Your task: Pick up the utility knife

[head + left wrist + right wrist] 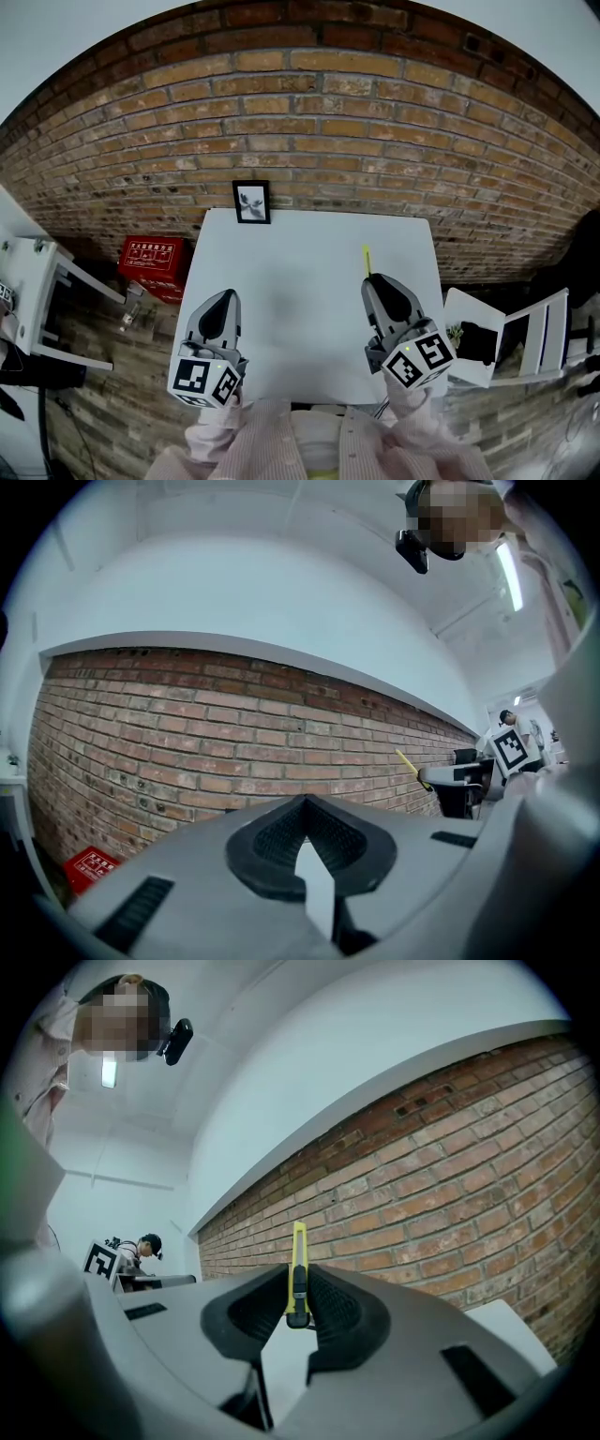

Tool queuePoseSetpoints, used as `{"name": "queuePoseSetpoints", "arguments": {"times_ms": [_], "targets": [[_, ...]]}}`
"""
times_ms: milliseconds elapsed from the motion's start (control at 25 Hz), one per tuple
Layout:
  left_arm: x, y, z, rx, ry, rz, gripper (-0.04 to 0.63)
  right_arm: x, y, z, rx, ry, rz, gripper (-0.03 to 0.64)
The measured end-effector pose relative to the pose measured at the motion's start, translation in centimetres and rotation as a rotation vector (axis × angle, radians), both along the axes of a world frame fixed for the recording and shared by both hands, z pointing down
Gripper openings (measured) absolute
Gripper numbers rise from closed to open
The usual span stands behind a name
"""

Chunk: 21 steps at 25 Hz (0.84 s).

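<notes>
The yellow utility knife (298,1252) stands upright between the black pads of my right gripper (299,1290), which is shut on it; its blade end sticks out past the fingertips toward the brick wall. In the head view the right gripper (373,283) hovers over the right side of the white table (300,281), with the utility knife (367,260) pointing away from me. My left gripper (223,300) hangs over the table's left side, shut with nothing in it. In the left gripper view its pads meet at the tips (305,804), and the utility knife (406,762) shows far right.
A small framed picture (251,202) leans on the brick wall (319,131) at the table's far edge. A red box (150,259) lies on the floor to the left, near a white shelf frame (52,300). A white chair (534,337) stands on the right.
</notes>
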State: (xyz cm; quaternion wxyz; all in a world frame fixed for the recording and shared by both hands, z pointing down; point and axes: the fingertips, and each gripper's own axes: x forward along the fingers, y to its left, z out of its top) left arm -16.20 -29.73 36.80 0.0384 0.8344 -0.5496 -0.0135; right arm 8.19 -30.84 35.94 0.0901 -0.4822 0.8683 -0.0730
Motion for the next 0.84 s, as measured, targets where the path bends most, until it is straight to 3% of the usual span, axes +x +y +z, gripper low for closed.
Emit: {"name": "queuePoseSetpoints", "arguments": {"times_ms": [840], "targets": [[-0.54,-0.28,0.92,-0.032,0.014,-0.021,-0.006,0.01,-0.24,0.60,-0.005,0.040,0.004,0.067]]}}
